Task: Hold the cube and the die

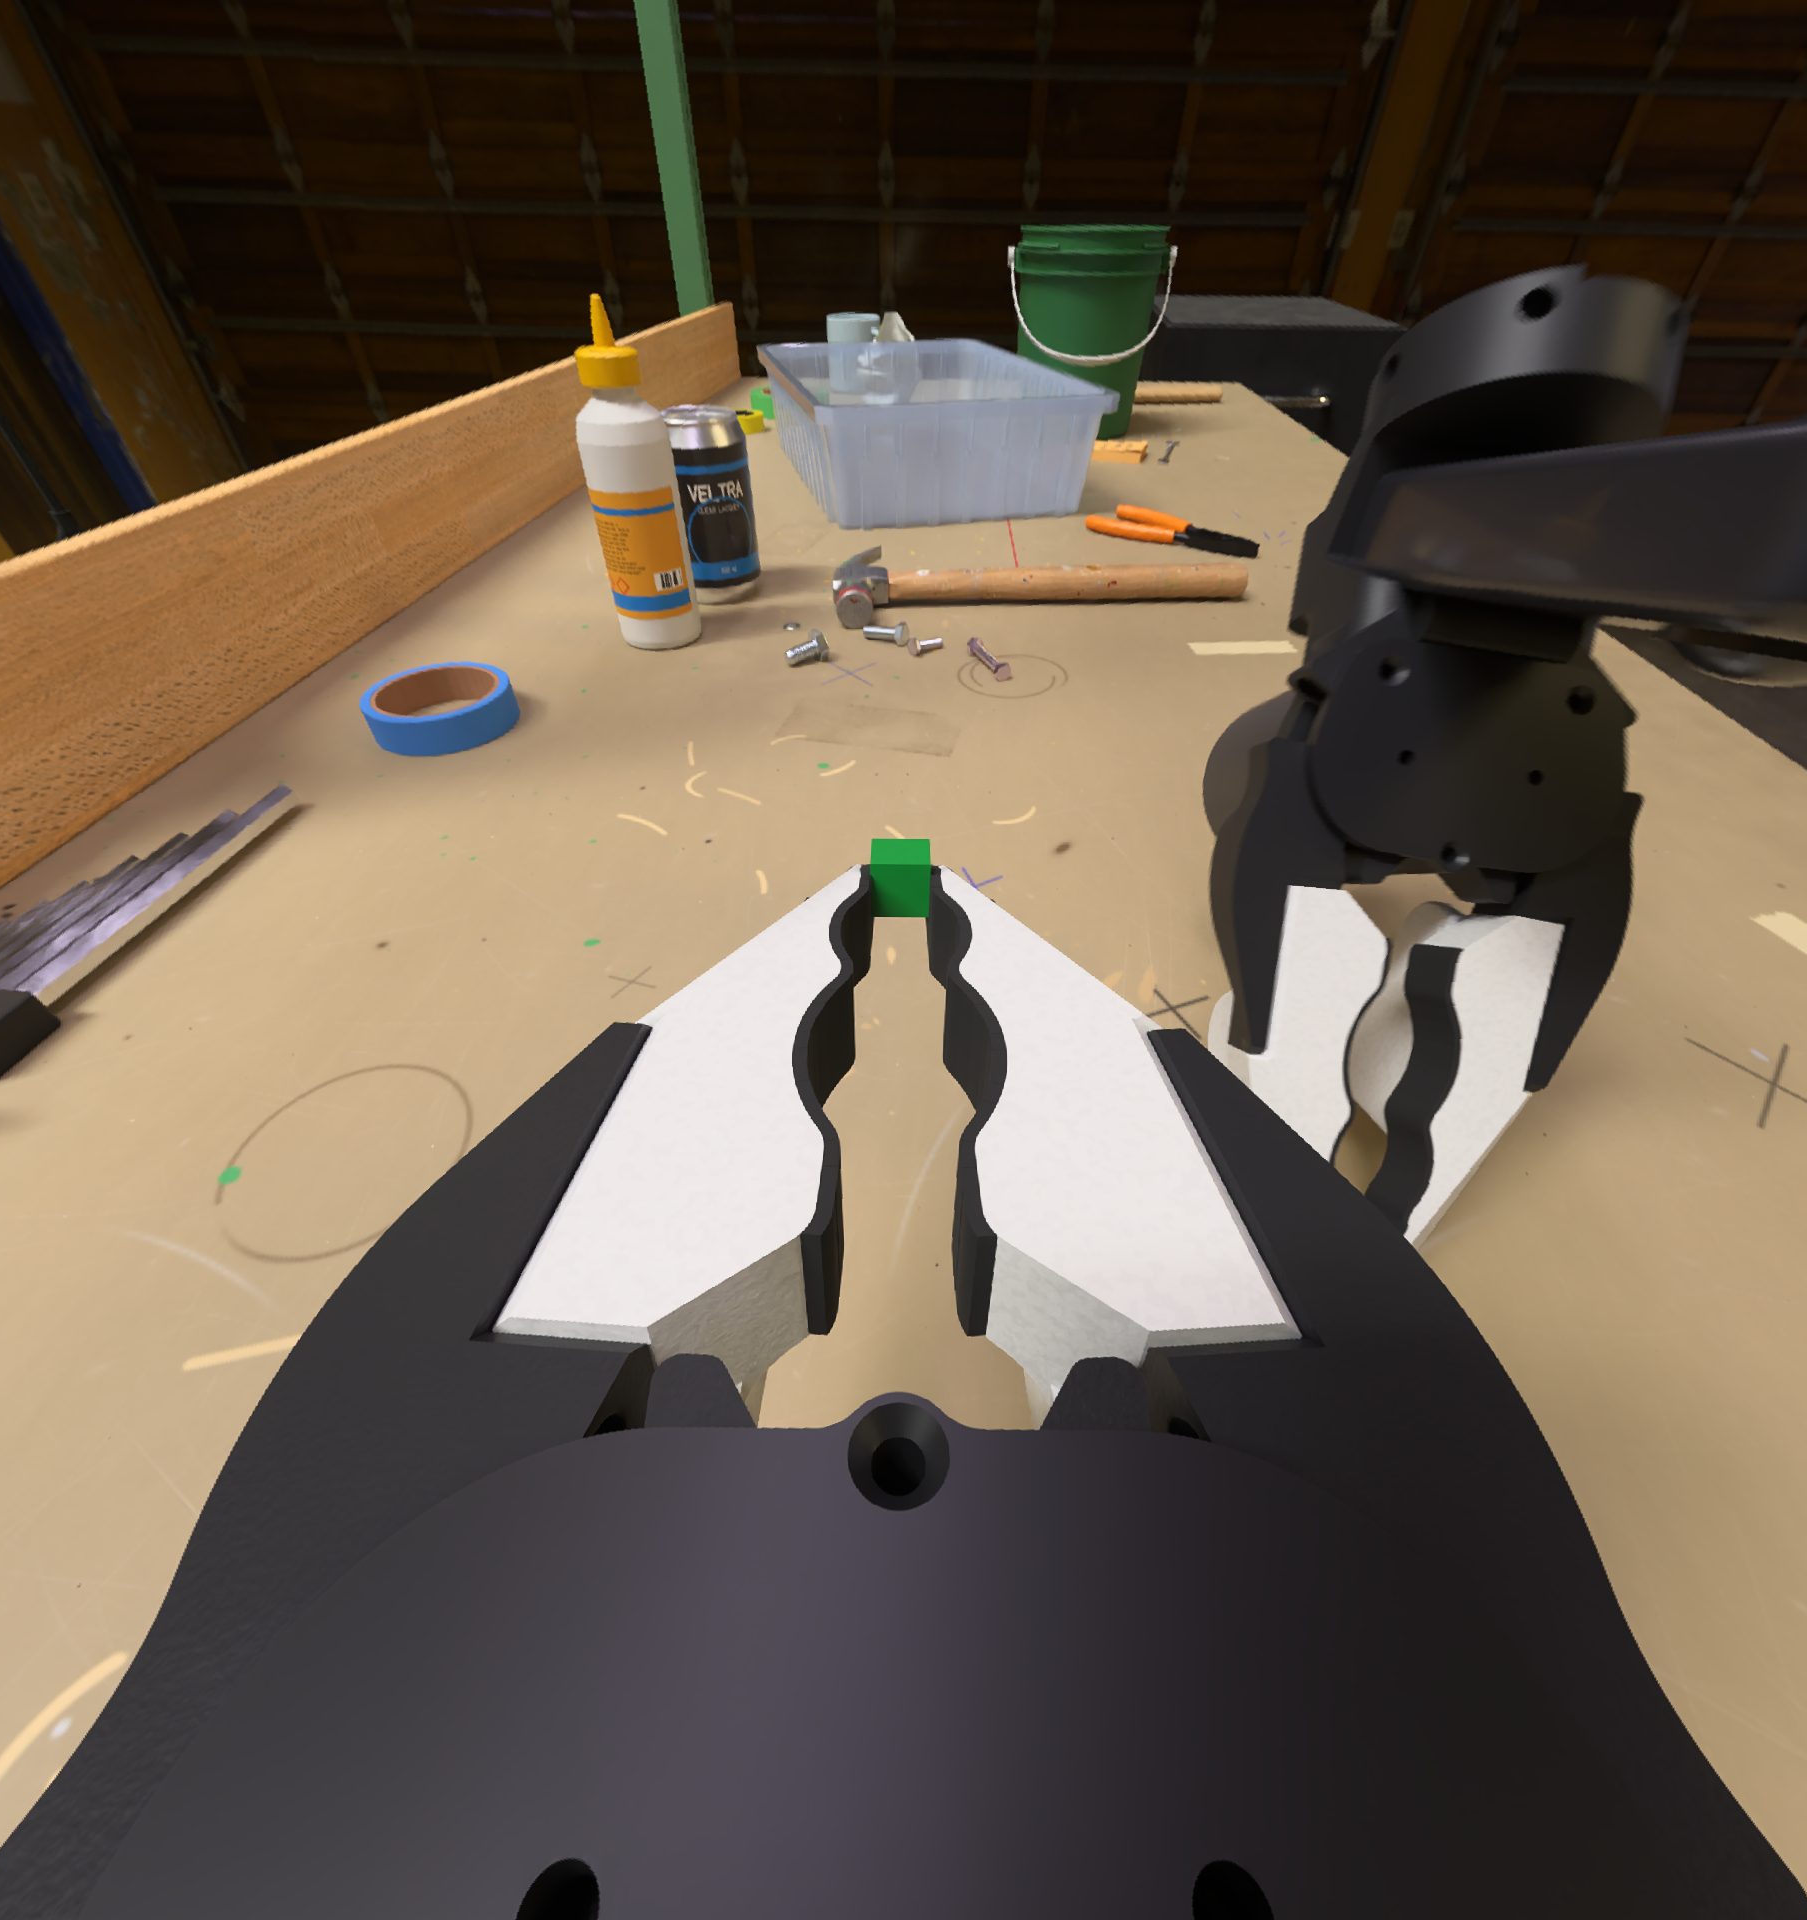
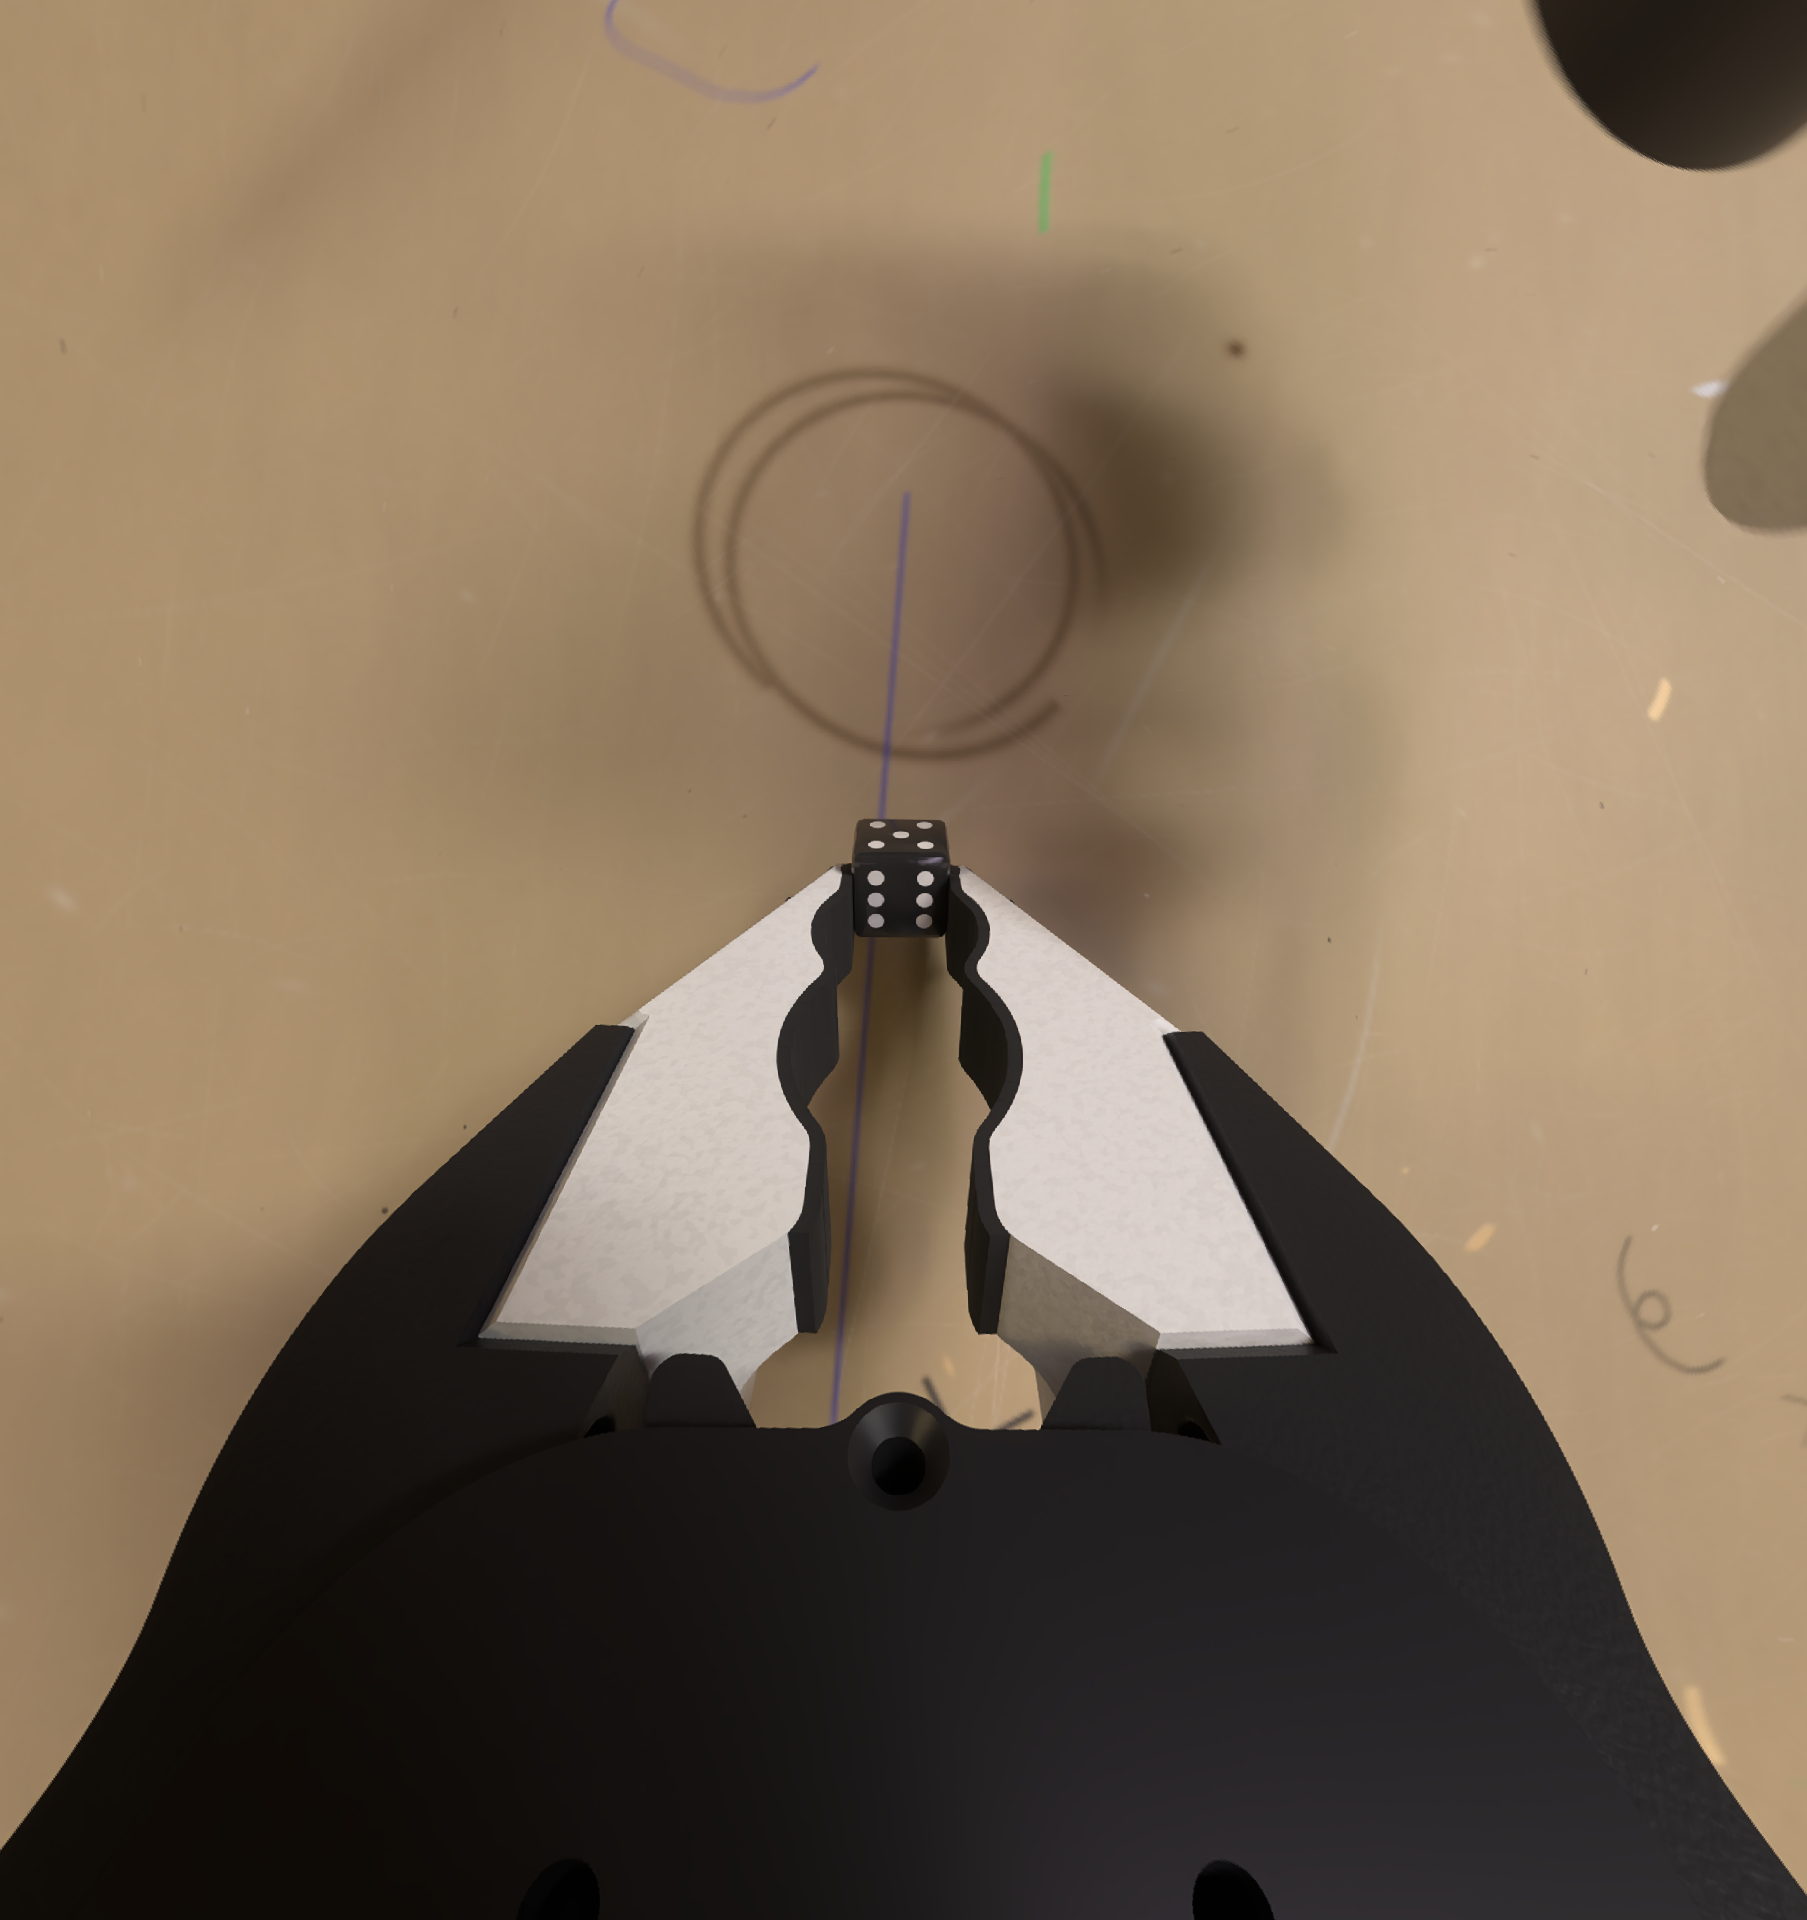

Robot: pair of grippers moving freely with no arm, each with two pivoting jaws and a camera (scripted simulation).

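Observation:
A small green cube sits pinched between the tips of my left gripper, above the tan workbench. A small black die with white pips is pinched between the tips of my right gripper, which looks straight down at the bench. The right gripper also shows in the left wrist view, close on the right with its fingers pointing down; the die is hidden there.
In the left wrist view, a wooden plank runs along the left. A glue bottle, can, blue tape roll, hammer, loose bolts, orange pliers, clear bin and green bucket lie farther back.

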